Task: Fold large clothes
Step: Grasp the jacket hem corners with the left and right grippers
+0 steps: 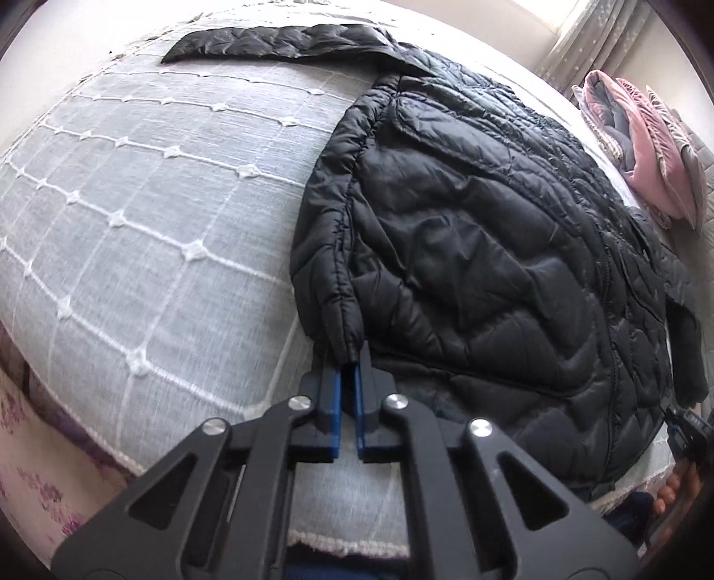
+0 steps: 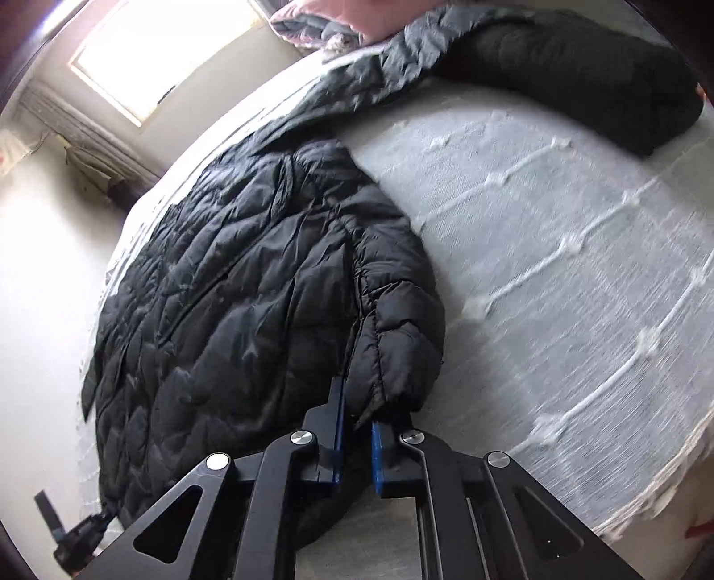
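- Our left gripper (image 1: 349, 362) points steeply down, clamped on the jacket (image 1: 482, 250) hem corner.
- Our right gripper (image 2: 357, 412) pinches the opposite hem corner.
- The jacket lies spread on the bedspread (image 1: 147, 214); pink blankets (image 1: 647, 147) sit beyond.

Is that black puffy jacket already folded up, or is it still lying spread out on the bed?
Spread out. The jacket lies flat on the bedspread, body unfolded, one sleeve stretched sideways.

1. We count one black quilted puffer jacket (image 1: 482, 250), with two sleeves.
2. We count one grey bedspread with a white tufted grid (image 1: 147, 214).
3. We count two black two-finger grippers with blue pads: left (image 1: 349, 363), right (image 2: 359, 412).
4. We count one pile of pink and grey folded bedding (image 1: 647, 147).
5. We count one bright window (image 2: 165, 53).
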Tool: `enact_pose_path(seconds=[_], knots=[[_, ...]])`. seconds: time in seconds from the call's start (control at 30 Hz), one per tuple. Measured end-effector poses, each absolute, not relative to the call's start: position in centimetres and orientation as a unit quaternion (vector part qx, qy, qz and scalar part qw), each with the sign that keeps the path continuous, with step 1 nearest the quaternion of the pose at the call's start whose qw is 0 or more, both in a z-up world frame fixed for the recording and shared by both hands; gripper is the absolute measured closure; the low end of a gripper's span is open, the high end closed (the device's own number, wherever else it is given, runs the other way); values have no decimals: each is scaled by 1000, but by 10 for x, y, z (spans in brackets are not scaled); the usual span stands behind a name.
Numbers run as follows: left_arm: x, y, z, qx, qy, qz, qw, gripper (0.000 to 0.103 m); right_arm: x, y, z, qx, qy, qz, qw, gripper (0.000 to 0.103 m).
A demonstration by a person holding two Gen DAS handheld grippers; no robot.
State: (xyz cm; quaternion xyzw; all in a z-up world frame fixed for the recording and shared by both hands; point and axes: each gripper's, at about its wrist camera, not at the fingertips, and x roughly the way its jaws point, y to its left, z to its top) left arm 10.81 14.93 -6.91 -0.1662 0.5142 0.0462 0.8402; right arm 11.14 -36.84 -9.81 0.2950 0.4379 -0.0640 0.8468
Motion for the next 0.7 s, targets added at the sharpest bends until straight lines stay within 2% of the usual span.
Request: enact_pose_path(seconds=[0.37, 0.6, 0.7], knots=[[103, 140, -62, -141, 503, 37, 852, 97, 91, -382, -84, 271, 415, -97, 863, 97], [94, 151, -50, -154, 481, 53, 862, 84, 93, -377, -68, 234, 391, -85, 886, 90], [87, 163, -31, -157, 460, 73, 871, 82, 86, -390, -58, 235, 377, -85, 892, 88]])
